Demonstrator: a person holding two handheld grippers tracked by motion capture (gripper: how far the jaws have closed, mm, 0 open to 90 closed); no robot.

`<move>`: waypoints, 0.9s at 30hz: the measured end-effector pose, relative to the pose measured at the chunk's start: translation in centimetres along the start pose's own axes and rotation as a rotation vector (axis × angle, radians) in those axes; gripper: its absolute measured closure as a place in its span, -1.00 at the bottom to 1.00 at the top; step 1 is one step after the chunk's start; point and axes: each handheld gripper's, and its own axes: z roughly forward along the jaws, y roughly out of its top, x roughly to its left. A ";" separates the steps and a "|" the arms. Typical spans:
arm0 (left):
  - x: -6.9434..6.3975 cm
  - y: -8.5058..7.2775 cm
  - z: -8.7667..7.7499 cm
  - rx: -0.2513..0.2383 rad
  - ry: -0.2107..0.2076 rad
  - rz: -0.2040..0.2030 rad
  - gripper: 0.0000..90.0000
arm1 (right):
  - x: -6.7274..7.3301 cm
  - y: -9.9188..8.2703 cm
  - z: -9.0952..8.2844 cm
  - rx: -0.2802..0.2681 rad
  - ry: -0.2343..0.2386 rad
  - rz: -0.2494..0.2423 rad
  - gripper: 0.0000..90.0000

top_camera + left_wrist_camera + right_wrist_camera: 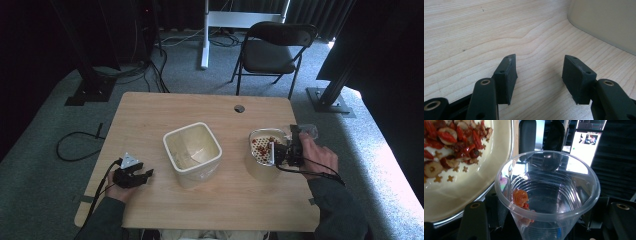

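My right gripper (298, 138) is shut on a clear plastic cup (306, 131) at the table's right, beside a round strainer (255, 135). In the right gripper view the cup (564, 195) lies tipped with its mouth toward the camera between the jaws (546, 226). A red piece (520, 197) clings to the cup's inside wall. The strainer (474, 182) holds red dried fruit (451, 137) and small pale star shapes. My left gripper (145, 175) rests low at the table's front left, open, with bare wood between its jaws (539, 75).
A square cream tub (197, 175) stands mid-table, and its wall (604, 22) shows beyond the left jaws. The strainer sits on a beige bowl (257, 171). A folding chair (272, 50) stands behind the table. Cables trail over the front-left edge.
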 end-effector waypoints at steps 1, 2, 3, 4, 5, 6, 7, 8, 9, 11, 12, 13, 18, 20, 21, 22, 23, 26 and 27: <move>0.0 0.0 0.0 0.000 0.000 0.000 0.02 | 0.0 0.0 0.0 -0.004 0.003 0.001 -0.24; 0.0 0.0 0.0 0.000 0.001 0.000 0.02 | 0.1 0.0 -0.1 -0.005 0.001 -0.013 -0.24; 0.0 0.0 0.0 0.000 0.001 0.000 0.02 | 0.2 0.0 -0.1 -0.004 -0.004 -0.023 -0.24; 0.0 0.0 0.0 0.000 0.001 0.001 0.02 | 0.2 0.0 -0.1 0.000 -0.009 -0.024 -0.24; 0.0 0.0 0.0 0.000 0.001 0.001 0.02 | 0.4 0.2 -0.1 0.011 -0.017 -0.048 -0.24; 0.0 0.0 0.0 0.000 0.001 0.000 0.02 | 0.8 0.4 -0.1 0.010 -0.017 -0.110 -0.24; 0.0 0.0 0.0 0.001 0.001 0.000 0.02 | 0.9 0.5 -0.1 0.016 -0.022 -0.136 -0.24; 0.0 0.0 0.0 0.001 0.001 0.000 0.02 | 0.9 0.5 -0.1 0.016 -0.022 -0.136 -0.24; 0.0 0.0 0.0 0.000 0.003 0.001 0.02 | 0.5 0.5 -0.1 0.006 -0.021 -0.080 -0.24; 0.0 0.0 0.0 0.000 0.002 0.000 0.02 | 0.4 0.5 -0.1 0.000 -0.022 -0.080 -0.24; 0.0 0.0 0.0 0.001 0.003 0.002 0.02 | 0.4 0.5 0.0 0.005 -0.022 -0.087 -0.24; 0.0 0.0 0.0 0.001 0.003 0.003 0.02 | 0.4 0.4 0.0 0.001 -0.016 -0.073 -0.24; 0.0 0.0 0.0 0.000 0.003 0.001 0.02 | 0.1 -0.6 -0.4 -0.063 0.040 0.095 -0.24; 0.0 0.0 0.0 0.001 0.003 0.002 0.02 | -0.3 -1.5 -0.6 -0.098 0.067 0.202 -0.24; 0.0 0.0 0.0 0.000 0.003 0.002 0.02 | -0.5 -1.8 -0.6 -0.108 0.075 0.236 -0.24; 0.0 0.0 0.0 0.000 0.003 0.001 0.02 | -0.6 -2.2 -0.7 -0.116 0.085 0.282 -0.24; 0.0 0.0 0.0 0.000 0.002 0.000 0.02 | -0.7 -2.6 -0.7 -0.129 0.097 0.328 -0.24; 0.0 0.0 0.0 0.000 0.002 0.000 0.02 | -1.2 -3.9 -0.8 -0.179 0.143 0.471 -0.24; 0.0 0.0 0.0 0.001 0.003 0.000 0.02 | -1.4 -4.4 -0.8 -0.202 0.164 0.530 -0.24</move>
